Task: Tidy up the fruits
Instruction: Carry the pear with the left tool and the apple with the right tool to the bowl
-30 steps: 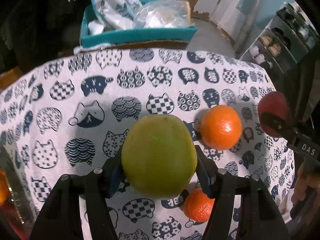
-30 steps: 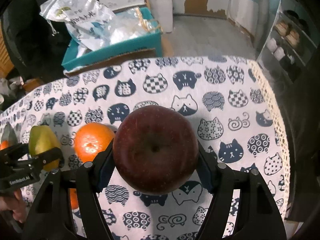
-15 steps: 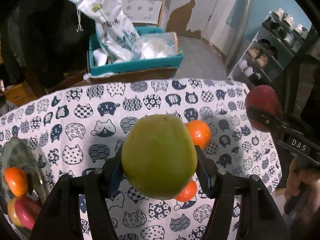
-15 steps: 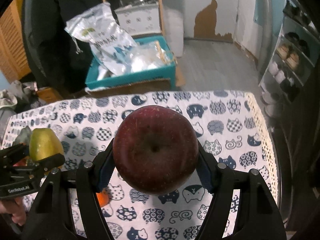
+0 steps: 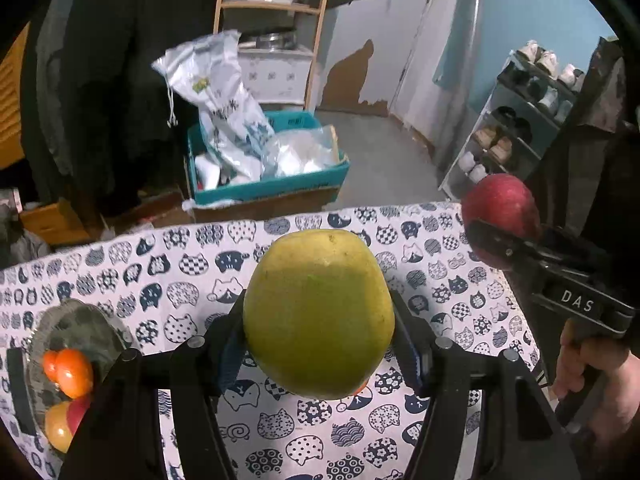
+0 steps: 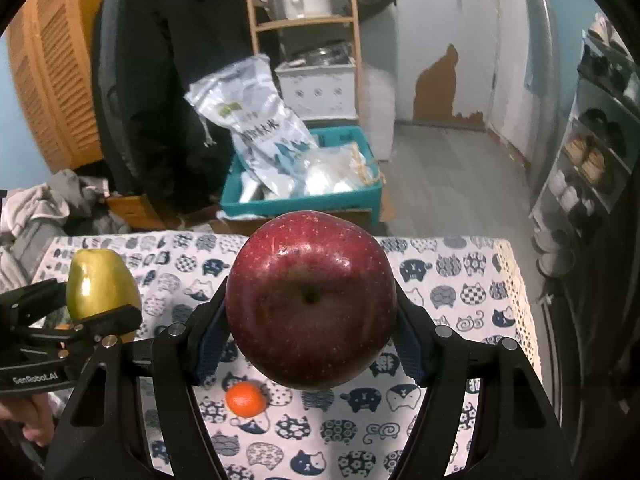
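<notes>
**Both fruits lifted, carry to the bowl comes next**

Left wrist view: our left gripper (image 5: 319,354) is clamped on a green pear (image 5: 318,314), pads pressing both its sides, held in the air above the cat-print tablecloth (image 5: 168,280). We judge this as the carry step. The glass bowl (image 5: 76,320) sits on the cloth to the pear's lower left and already holds a few orange and red fruits. Next move needs a swing toward the bowl and a low release so nothing bounces. The pear is yellow-green, smooth and rounded.

Right wrist view: our right gripper (image 6: 310,354) grips a red apple (image 6: 311,300), jaws fairly wide around it, above the same cloth. A small orange (image 6: 245,399) lies loose on the cloth just below the apple, not yet collected. The apple is dark red, glossy and speckled, with its dimple facing us.
</notes>
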`<state>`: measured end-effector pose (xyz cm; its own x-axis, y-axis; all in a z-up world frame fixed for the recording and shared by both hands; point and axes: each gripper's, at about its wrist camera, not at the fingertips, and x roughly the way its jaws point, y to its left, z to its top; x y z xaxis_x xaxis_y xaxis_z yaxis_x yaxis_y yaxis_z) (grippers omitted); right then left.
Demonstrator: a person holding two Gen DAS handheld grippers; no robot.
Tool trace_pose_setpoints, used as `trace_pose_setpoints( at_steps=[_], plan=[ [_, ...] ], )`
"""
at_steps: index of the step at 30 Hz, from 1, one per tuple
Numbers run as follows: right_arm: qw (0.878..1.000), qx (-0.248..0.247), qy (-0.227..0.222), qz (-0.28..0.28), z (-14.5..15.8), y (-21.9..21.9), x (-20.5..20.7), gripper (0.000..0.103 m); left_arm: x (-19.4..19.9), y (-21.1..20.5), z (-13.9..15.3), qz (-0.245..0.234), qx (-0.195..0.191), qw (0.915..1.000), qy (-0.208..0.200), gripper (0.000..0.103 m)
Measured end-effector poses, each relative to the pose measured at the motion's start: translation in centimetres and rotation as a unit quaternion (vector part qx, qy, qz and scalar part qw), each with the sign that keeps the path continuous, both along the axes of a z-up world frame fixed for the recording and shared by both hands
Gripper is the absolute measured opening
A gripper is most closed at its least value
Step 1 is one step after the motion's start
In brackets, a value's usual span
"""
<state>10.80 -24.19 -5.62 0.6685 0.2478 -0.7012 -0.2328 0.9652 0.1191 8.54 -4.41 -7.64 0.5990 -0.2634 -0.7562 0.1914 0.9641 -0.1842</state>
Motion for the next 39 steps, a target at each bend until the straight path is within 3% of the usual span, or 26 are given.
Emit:
trace_pose_setpoints(
  at_steps=[16, 39],
  plan=[
    [0.997, 0.016, -0.037, 0.058, 3.8, 4.4, -2.1, 0.071, -3.1, 2.7, 4.2, 0.007, -0.005, 0.9988, -0.048, 0.065],
    [0.990, 0.016, -0.019, 0.141, 3.5, 14.2, -1.6, 0.071, -5.5, 10.6, 3.3, 0.072, -0.018, 0.9963, -0.042, 0.065]
  ],
)
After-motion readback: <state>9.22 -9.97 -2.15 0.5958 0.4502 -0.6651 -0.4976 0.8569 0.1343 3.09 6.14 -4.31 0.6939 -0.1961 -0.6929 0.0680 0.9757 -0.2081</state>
